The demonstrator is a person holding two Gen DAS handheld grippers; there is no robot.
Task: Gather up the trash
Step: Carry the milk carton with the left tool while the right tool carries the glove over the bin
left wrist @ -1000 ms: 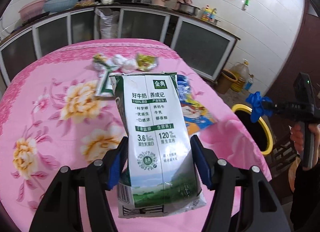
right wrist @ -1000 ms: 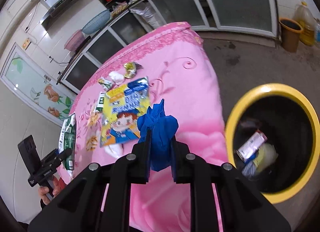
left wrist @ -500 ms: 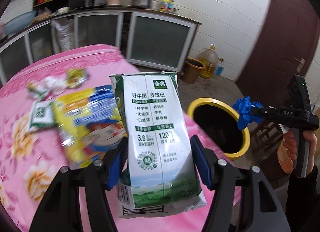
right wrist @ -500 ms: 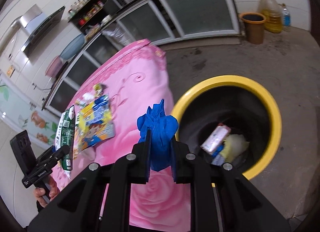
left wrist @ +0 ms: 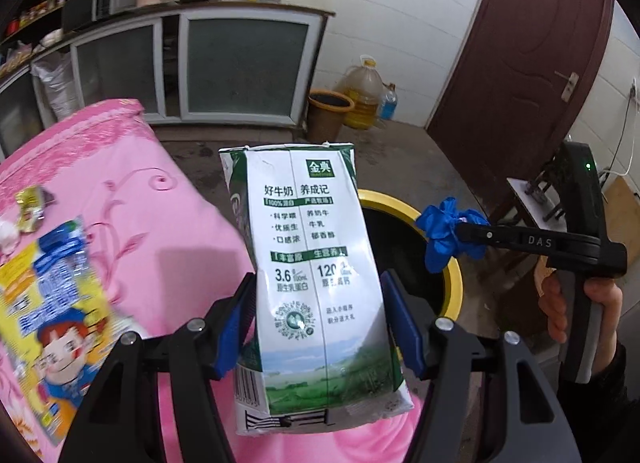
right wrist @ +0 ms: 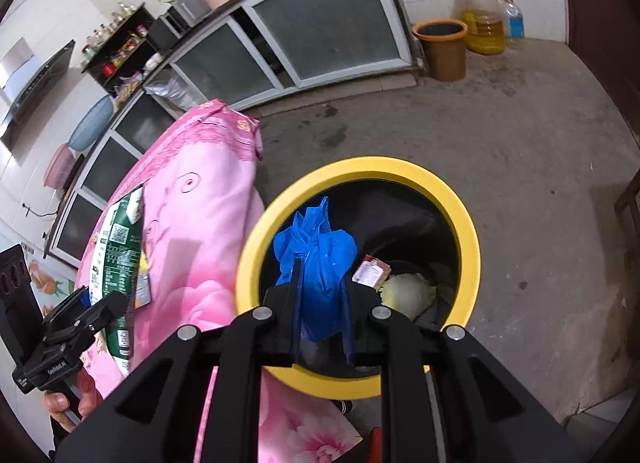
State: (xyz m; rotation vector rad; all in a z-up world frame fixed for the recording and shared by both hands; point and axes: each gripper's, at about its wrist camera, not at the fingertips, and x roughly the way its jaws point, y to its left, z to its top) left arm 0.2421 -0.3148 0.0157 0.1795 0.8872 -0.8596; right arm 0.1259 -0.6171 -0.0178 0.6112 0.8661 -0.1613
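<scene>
**Over the bin's mouth: two drops that could miss**

At the left of the left wrist view, a yellow snack wrapper and a small crumpled wrapper lie on the pink-clothed surface, not yet collected. Centre frame, the left gripper has its jaws closed on the flanks of a flattened milk carton, which stands upright and fills the middle of the view. It hangs over the surface's edge, with the yellow-rimmed bin behind it and to the right, so letting go now would likely land it on the cloth or the floor rather than inside. The blue pads grip only its lower half; a soft, emptied carton could buckle and slide out early.

Right of centre in that view, the right gripper holds a crumpled blue glove above the far rim. Seen from the right wrist view, the carton sits at the left edge, and the right gripper in the lower middle has its jaws clamped on the glove, which shows against the bin's dark opening, close to the near-left rim. The risk there is that thin, clingy material sticks to a pad when the jaws part, or drapes over the rim instead of falling. Inside, toward the right, a small carton and what looks like pale crumpled paper already lie at the bottom, though the fisheye makes depth hard to judge.
</scene>
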